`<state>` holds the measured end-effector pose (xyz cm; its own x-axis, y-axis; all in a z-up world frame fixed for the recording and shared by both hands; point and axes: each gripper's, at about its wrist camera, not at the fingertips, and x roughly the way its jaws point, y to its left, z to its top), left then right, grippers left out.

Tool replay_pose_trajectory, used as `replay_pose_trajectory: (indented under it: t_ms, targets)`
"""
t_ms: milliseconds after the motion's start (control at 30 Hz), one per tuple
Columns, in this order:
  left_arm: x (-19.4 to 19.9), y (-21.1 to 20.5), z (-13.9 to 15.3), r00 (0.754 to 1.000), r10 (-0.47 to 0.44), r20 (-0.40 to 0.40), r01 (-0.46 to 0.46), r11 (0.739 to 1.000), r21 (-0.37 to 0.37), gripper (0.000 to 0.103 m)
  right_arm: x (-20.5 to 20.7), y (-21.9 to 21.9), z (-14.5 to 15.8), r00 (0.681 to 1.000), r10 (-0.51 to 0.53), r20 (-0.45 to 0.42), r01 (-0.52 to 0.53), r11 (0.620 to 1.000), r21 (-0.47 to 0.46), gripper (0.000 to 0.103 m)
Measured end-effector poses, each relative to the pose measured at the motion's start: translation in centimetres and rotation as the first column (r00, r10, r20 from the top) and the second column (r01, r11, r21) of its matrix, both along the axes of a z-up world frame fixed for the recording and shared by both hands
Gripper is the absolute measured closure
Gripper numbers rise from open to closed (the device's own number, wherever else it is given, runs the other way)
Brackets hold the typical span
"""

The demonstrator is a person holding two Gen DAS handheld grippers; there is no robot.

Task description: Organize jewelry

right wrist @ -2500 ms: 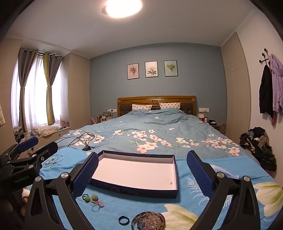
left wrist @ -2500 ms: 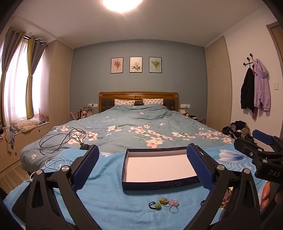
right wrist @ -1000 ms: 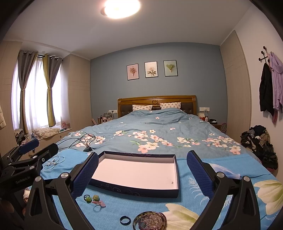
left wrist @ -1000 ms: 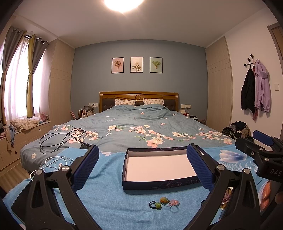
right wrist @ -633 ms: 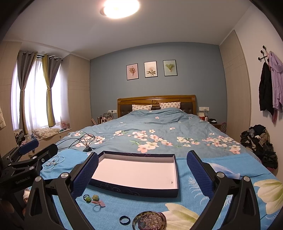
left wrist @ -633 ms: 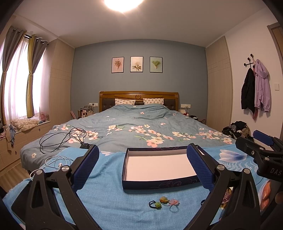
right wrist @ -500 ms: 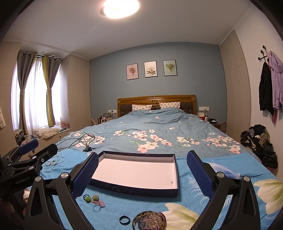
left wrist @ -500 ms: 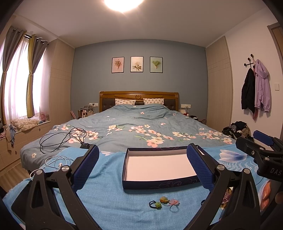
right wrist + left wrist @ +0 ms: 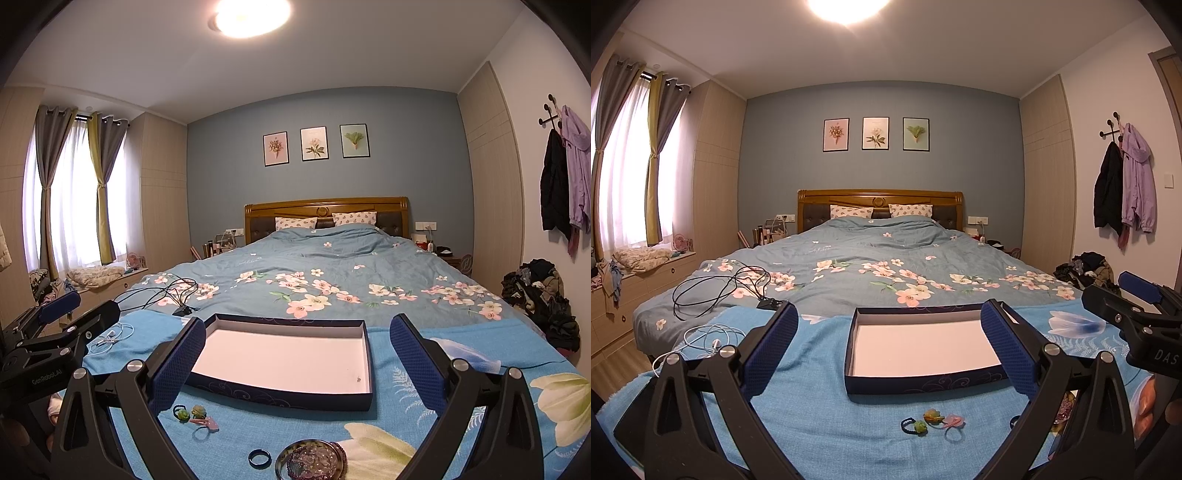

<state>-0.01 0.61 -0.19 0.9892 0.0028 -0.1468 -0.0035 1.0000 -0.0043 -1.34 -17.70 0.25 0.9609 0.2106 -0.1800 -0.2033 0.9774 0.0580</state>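
An open dark blue box (image 9: 925, 382) with a white floor lies on a blue cloth on the bed; it also shows in the right wrist view (image 9: 284, 400). In front of it lie small flower hair ties (image 9: 932, 421) (image 9: 195, 415), a dark blue ring (image 9: 259, 459) and a round dish of beads (image 9: 312, 461). My left gripper (image 9: 886, 349) is open and empty, above the cloth just before the box. My right gripper (image 9: 295, 354) is open and empty, to the right of the left one.
Black cables (image 9: 720, 291) and white earphones (image 9: 709, 341) lie on the bed to the left. The flowered quilt (image 9: 886, 266) stretches back to the headboard. Clothes are piled on the floor at right (image 9: 543, 295). A window seat runs along the left wall.
Almost nothing. Both grippers stay open and hold nearly still; the right view has drifted very slightly.
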Motion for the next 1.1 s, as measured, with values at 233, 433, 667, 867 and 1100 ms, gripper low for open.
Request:
replay_pose_trajectory:
  t_ms: [233,433,667,867,1100]
  targets:
    - [-0.1,0.1,-0.1,1.0,-0.007,-0.004,0.007,1.0,-0.003,0.006,0.0,-0.1,-0.1,1.0,-0.001,-0.005,0.001,1.0,-0.001,0.007]
    - [0.1,0.0,-0.4,0.999,-0.038,-0.031,0.038,0.999,0.001,0.006,0.2,-1.2,0.0,0.999,0.012,-0.043,-0.014,0.999,-0.038,0.007]
    - [0.8,-1.3,-1.4,0.985,-0.144,-0.1,0.146,0.989,0.016,0.006,1.6,-3.5,-2.1,0.958,0.076,-0.278,-0.108,0.989,-0.103,0.007]
    - [1.2,-4.3,-3.0,0.935,-0.293,-0.198,0.311,0.948,0.064,0.006,1.2,-2.4,-5.8,0.872,0.154,-0.465,-0.251,0.955,-0.155,0.031]
    - [1.2,-7.4,-5.2,0.879,-0.388,-0.276,0.426,0.9,0.092,0.006,0.9,-2.6,-8.2,0.757,0.225,-0.614,-0.343,0.936,-0.079,0.071]
